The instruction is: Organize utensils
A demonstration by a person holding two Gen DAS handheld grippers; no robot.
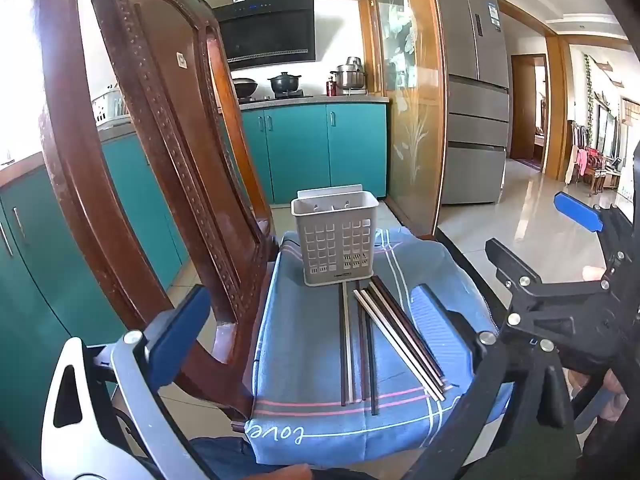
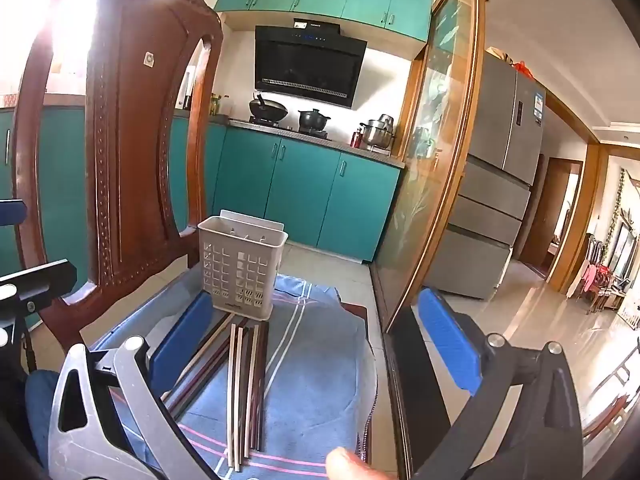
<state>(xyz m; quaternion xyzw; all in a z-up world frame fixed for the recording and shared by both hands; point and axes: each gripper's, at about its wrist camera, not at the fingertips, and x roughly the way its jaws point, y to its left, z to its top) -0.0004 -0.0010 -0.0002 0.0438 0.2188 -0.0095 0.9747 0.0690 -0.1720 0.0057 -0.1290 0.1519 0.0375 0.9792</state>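
Several dark and pale chopsticks (image 1: pixel 368 344) (image 2: pixel 244 384) lie loose on a blue cloth (image 1: pixel 304 360) (image 2: pixel 320 360) spread over a chair seat. Just behind them stands an upright grey perforated utensil holder (image 1: pixel 336 240) (image 2: pixel 240 268), and no utensil shows above its rim. My left gripper (image 1: pixel 310 328) hangs open over the near part of the cloth, its blue pads (image 1: pixel 180 336) straddling the chopsticks without touching them. My right gripper (image 2: pixel 316 344) is open too, with the chopsticks lying between its pads (image 2: pixel 448 344). Each gripper shows at the edge of the other's view (image 1: pixel 532 232) (image 2: pixel 28 240).
A carved wooden chair back (image 1: pixel 160 160) (image 2: pixel 120 160) rises close on the left of the seat. A glass sliding door in a wooden frame (image 1: pixel 412 100) (image 2: pixel 436 168) stands to the right. Teal cabinets (image 1: pixel 320 148) and a fridge (image 1: pixel 476 120) lie beyond. A fingertip (image 2: pixel 348 464) shows at the bottom.
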